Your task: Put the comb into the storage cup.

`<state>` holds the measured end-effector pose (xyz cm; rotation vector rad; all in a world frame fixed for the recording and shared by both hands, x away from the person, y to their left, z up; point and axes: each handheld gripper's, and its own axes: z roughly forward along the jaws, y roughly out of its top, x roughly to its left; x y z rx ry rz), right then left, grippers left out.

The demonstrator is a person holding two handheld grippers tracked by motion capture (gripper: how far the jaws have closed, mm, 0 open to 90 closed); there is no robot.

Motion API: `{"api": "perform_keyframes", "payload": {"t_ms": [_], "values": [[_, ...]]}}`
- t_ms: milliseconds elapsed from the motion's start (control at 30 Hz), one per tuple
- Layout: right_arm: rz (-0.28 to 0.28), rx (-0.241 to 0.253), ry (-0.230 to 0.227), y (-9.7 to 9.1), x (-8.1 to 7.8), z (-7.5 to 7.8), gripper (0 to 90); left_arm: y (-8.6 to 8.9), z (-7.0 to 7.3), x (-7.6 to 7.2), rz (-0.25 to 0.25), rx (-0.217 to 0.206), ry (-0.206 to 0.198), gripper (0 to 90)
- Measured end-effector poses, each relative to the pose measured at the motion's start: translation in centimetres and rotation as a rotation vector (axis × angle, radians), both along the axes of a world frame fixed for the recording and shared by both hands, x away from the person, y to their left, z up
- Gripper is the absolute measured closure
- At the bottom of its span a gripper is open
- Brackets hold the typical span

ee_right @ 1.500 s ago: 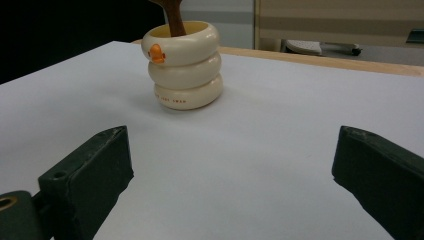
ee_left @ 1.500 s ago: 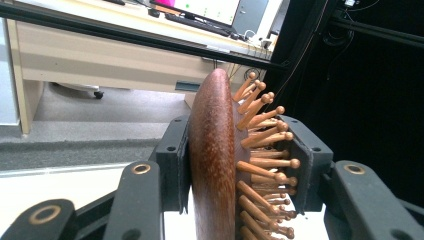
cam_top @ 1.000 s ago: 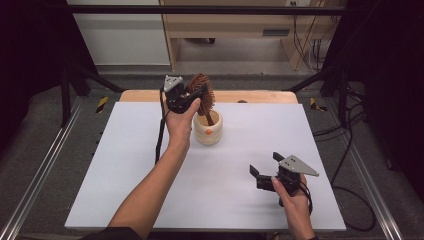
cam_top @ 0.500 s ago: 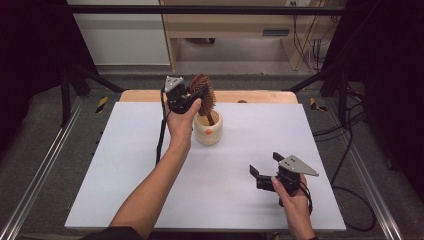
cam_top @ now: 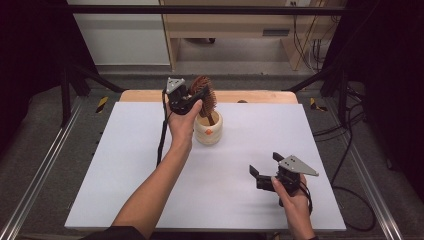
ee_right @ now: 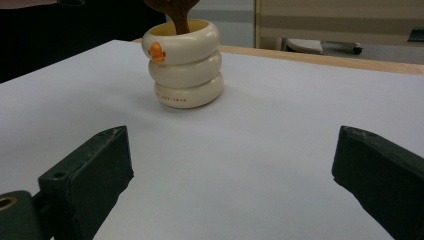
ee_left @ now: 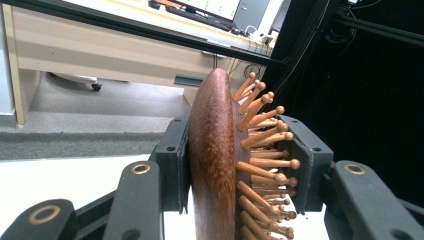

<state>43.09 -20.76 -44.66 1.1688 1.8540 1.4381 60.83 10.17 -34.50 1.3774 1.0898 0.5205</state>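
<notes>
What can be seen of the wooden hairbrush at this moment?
The hairbrush is dark reddish-brown wood with an oval, smooth-backed head and lighter wooden, ball-tipped pins. It stands nearly upright, handle down inside the cream ringed holder near the table's far edge. The left tongs are shut on its head, one pad on the back, the other against the pins.

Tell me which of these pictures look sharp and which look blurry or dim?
High view: soft and a bit grainy, white table brightly lit, surroundings dark. Left gripper view: wooden hairbrush between the pads is fairly sharp, the desk behind it hazier, the right side black. Right gripper view: cream ringed cup is clear, while the near jaws of the right hand-held gripper look soft.
</notes>
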Motion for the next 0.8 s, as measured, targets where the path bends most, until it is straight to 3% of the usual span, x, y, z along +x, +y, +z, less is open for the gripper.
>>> {"api": "perform_keyframes", "payload": {"t_ms": [800], "values": [[0.002, -0.001, 0.003, 0.01, 0.01, -0.03, 3.2, -0.09, -0.72, 0.25, 0.001, -0.015, 0.014, 51.5]]}}
